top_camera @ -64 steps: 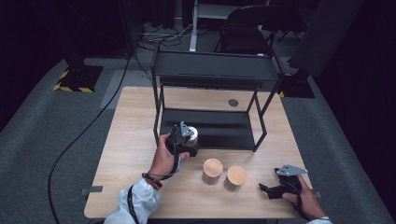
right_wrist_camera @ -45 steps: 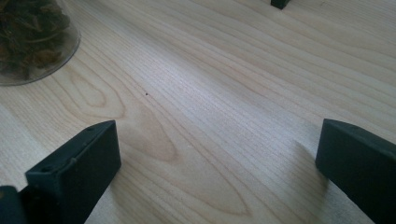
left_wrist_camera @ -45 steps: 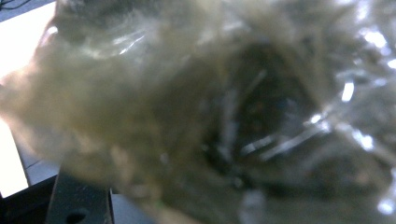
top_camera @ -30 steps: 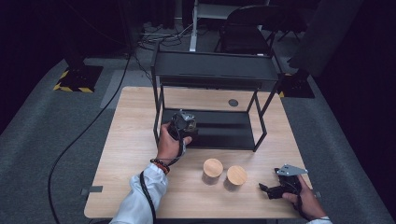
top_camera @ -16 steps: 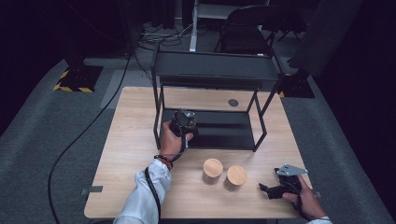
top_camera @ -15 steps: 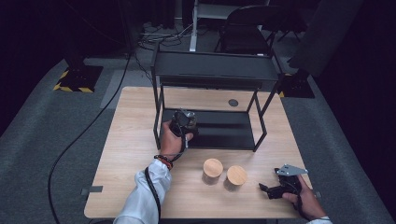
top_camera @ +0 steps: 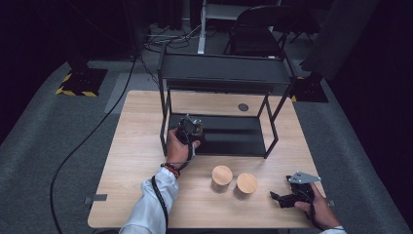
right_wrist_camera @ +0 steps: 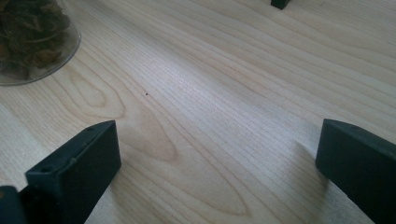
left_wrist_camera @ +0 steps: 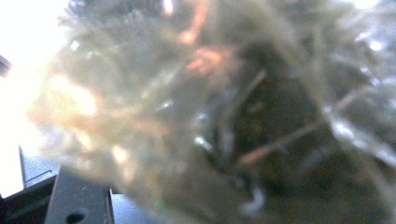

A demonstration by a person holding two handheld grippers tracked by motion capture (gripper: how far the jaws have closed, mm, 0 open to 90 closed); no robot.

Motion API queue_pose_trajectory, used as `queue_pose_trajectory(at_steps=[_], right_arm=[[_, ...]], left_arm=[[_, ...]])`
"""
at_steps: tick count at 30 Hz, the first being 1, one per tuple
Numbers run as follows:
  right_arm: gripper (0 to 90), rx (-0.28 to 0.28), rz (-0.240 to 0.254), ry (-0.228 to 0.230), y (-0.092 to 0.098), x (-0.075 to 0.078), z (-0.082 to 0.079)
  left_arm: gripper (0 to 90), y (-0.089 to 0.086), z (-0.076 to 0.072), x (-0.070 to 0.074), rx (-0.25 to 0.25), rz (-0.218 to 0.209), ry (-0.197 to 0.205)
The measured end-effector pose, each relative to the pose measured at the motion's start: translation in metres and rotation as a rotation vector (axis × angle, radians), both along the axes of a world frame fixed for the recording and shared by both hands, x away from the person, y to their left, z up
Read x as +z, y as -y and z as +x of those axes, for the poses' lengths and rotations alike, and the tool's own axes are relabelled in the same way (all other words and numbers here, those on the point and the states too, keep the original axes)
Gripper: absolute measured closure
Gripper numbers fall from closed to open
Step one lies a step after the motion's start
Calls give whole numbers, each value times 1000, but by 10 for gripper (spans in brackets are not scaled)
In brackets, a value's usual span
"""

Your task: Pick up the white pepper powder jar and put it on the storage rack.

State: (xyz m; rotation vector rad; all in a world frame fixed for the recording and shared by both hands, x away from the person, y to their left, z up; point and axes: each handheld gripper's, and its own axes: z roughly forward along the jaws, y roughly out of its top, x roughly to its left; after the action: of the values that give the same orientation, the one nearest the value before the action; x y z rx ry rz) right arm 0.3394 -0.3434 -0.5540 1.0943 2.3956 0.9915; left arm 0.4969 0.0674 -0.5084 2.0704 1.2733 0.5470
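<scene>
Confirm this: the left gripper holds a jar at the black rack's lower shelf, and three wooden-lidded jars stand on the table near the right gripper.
Wrong count. The high view shows two wooden-lidded jars on the table near the right gripper, not three. The left gripper does hold a jar at the black rack's lower shelf.

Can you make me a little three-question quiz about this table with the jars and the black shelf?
1. True or false: the right gripper is wide open.
2. How many round wooden-lidded jars stand on the light wooden table?
3. What does the left gripper hold at the black metal shelf rack: A a clear jar of dried bits, B a spoon, C nothing?

Key: 1 true; 2 two; 3 A.
</scene>
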Motion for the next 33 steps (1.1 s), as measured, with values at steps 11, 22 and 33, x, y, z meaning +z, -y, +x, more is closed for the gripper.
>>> queue_pose_trajectory(at_steps=[11, 22, 33], right_arm=[[0, 0, 0, 0, 0, 0, 0], [0, -1, 0, 0, 0, 0, 0], [0, -1, 0, 0, 0, 0, 0]], left_arm=[[297, 0, 0, -4, 10, -26, 11], [202, 0, 1, -5, 11, -29, 3], [97, 3, -3, 1, 1, 26, 1]])
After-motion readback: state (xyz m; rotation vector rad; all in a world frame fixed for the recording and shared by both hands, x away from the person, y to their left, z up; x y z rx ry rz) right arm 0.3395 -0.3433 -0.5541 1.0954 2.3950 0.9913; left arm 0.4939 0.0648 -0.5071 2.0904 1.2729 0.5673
